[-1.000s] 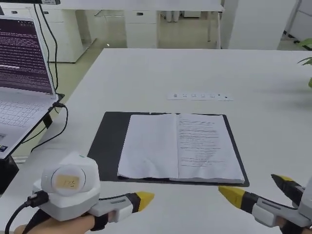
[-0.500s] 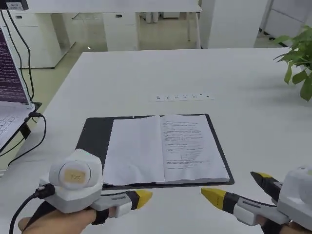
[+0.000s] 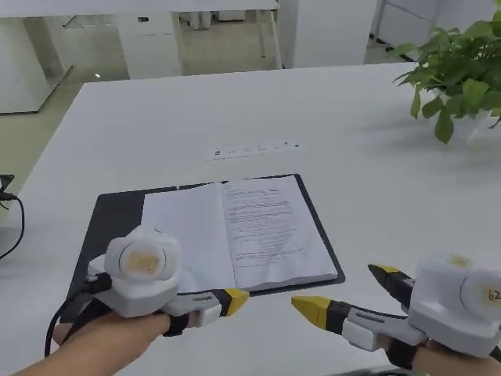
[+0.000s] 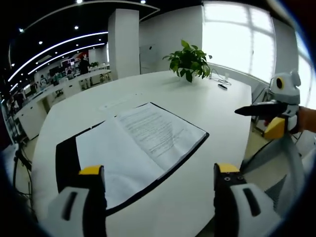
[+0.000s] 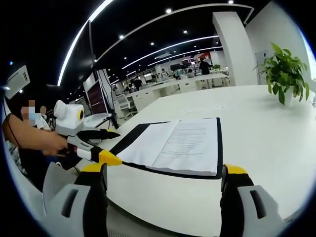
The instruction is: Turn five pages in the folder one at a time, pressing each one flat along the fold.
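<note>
The headset camera swung right, bringing a green leafy potted plant [image 3: 458, 66] into the head view. The white left gripper [image 4: 159, 170] with yellow-tipped black jaws moved in until it overlapped the near left corner of the open black folder of white printed pages [image 3: 117, 213]. The matching right gripper [image 3: 343, 288] shifted leftward, narrowing the gap between their tips.

A broad white matte tabletop [image 3: 141, 102] carries a leafy green plant [image 3: 458, 74] at its far right; a flush row of small sockets [image 3: 254, 149] sits mid-table.
</note>
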### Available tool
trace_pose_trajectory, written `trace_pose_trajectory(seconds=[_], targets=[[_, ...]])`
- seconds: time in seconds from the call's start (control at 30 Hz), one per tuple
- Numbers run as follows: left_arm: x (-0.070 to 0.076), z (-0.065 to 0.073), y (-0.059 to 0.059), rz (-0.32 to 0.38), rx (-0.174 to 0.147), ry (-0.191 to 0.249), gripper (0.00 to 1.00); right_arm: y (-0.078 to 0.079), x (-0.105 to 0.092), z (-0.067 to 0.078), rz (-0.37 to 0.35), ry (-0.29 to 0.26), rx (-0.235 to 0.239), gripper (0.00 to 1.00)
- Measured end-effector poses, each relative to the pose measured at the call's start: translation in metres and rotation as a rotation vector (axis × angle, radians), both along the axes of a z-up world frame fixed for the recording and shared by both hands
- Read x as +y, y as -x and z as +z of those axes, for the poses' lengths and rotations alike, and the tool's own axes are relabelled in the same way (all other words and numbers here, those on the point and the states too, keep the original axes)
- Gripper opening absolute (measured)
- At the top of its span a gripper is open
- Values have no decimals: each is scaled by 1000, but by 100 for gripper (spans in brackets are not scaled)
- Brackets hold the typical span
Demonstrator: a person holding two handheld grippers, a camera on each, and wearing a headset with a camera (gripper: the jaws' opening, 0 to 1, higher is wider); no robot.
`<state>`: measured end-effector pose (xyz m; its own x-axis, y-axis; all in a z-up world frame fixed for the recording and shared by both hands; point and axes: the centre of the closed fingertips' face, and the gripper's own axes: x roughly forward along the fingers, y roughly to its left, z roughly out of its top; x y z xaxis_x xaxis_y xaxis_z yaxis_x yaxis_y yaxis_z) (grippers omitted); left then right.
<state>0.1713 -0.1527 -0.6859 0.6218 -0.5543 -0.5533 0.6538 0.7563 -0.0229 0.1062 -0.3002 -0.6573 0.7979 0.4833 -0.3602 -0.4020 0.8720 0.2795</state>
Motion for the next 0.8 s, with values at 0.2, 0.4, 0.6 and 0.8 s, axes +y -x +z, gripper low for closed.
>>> trace_pose_trajectory(seconds=[0.2, 0.4, 0.6, 0.8], targets=[[-12, -6, -7, -22, 5, -5, 90, 0, 0, 0, -10, -4, 1, 95], [-24, -11, -12, -52, 13, -4, 86, 2, 4, 1, -10, -5, -3, 95], [-38, -15, -20, -77, 16, 7, 82, 2, 5, 3, -20, -5, -7, 95], [-53, -18, -34, -92, -4, 26, 73, 2, 6, 6, -37, -29, -16, 95]])
